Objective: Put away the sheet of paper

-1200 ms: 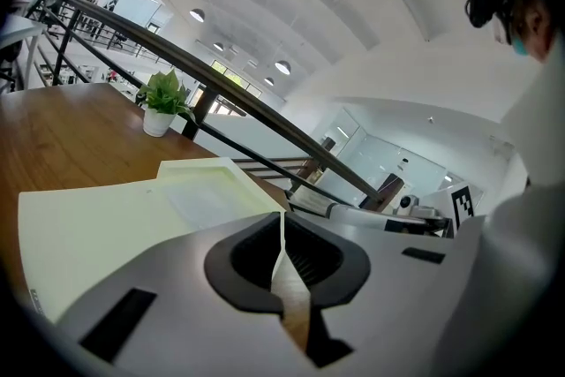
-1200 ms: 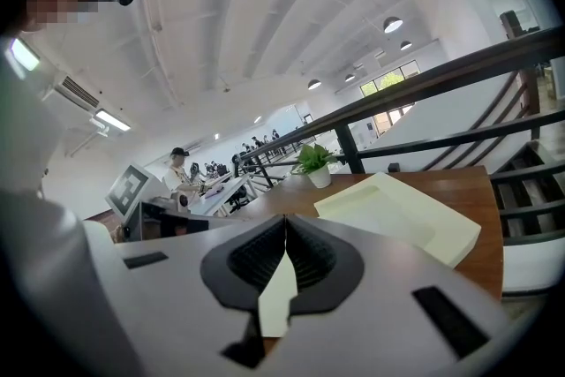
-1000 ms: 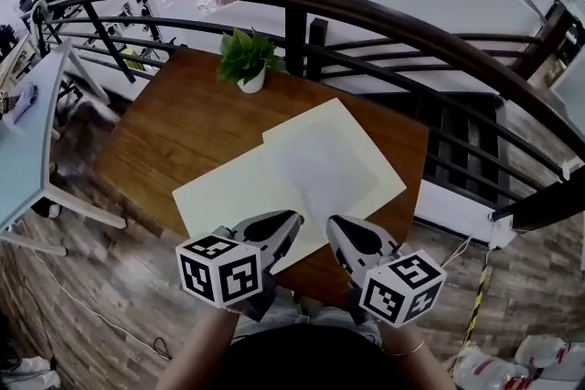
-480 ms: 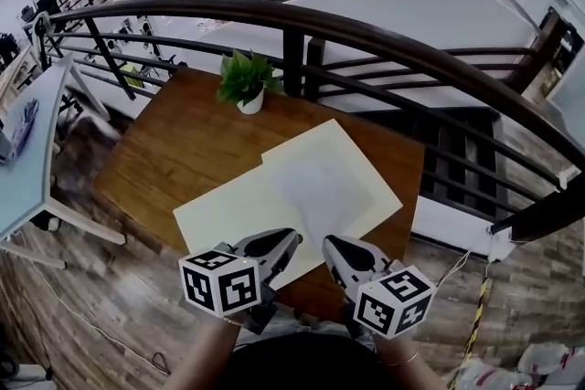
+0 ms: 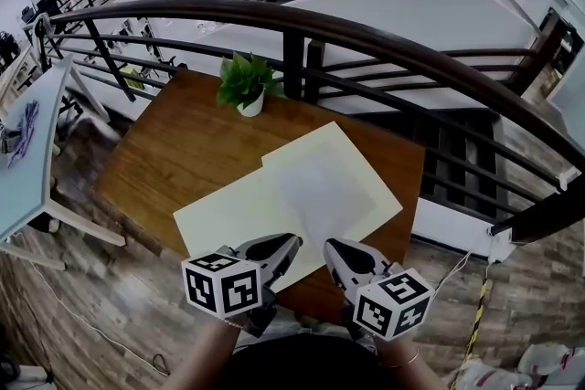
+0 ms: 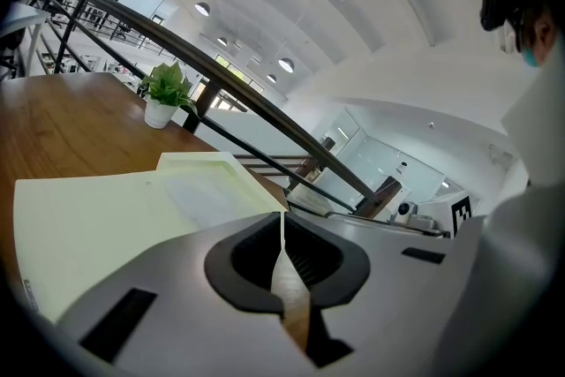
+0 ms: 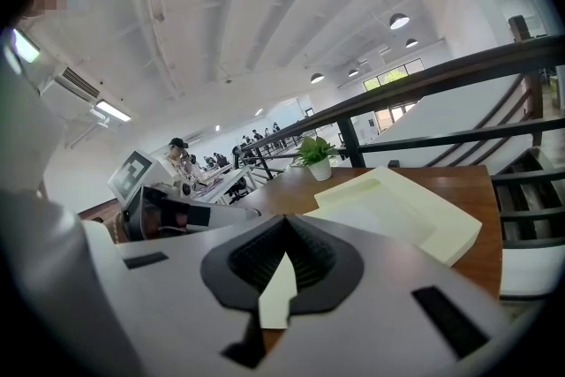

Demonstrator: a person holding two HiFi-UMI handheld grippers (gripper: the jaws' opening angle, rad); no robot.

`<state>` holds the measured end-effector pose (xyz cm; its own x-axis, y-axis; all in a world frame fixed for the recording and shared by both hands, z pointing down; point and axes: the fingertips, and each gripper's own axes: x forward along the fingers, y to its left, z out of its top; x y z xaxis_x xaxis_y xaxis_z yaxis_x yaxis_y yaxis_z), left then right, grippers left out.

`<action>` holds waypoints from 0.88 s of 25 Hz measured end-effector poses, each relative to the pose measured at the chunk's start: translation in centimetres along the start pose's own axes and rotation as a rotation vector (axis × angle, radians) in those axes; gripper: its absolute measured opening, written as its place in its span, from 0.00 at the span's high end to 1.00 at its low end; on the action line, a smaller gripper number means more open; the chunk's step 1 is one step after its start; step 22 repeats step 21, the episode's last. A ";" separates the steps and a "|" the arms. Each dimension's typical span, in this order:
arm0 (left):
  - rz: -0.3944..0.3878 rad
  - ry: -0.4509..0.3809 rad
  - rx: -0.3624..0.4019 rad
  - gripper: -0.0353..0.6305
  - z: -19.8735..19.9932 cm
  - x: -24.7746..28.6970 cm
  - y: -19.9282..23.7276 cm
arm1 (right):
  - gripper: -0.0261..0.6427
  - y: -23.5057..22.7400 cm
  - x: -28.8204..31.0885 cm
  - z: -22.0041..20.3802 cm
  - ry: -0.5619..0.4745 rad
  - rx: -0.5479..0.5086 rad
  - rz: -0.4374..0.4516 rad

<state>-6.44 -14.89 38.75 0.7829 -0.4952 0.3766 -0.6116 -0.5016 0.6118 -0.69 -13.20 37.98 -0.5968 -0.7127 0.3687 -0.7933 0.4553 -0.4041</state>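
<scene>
A pale yellow box file lies open on the brown table (image 5: 174, 151): its flat lid (image 5: 224, 215) is to the left, its shallow tray (image 5: 352, 164) to the right. A white sheet of paper (image 5: 315, 183) lies in the tray, also seen in the left gripper view (image 6: 199, 190) and the right gripper view (image 7: 375, 207). My left gripper (image 5: 291, 244) and right gripper (image 5: 331, 247) hover side by side over the table's near edge, just short of the file. Both are shut with nothing between the jaws (image 6: 282, 221) (image 7: 284, 225).
A small potted plant (image 5: 245, 68) stands at the table's far edge. A dark curved railing (image 5: 384, 27) runs right behind the table, with a drop beyond it. A white desk (image 5: 27, 151) stands to the left, on wooden flooring.
Both grippers have sunk slightly toward the bottom of the head view and stayed shut. The file and the paper have not moved.
</scene>
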 end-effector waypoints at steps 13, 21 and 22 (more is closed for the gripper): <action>-0.002 0.025 -0.007 0.91 -1.5 -0.1 0.0 | 0.92 0.2 0.0 -1.0 0.024 -0.006 -0.005; 0.005 0.018 -0.041 0.91 -1.9 -0.2 0.7 | 0.92 -0.4 0.1 -1.1 0.020 0.000 -0.021; 0.005 0.018 -0.041 0.91 -1.9 -0.2 0.7 | 0.92 -0.4 0.1 -1.1 0.020 0.000 -0.021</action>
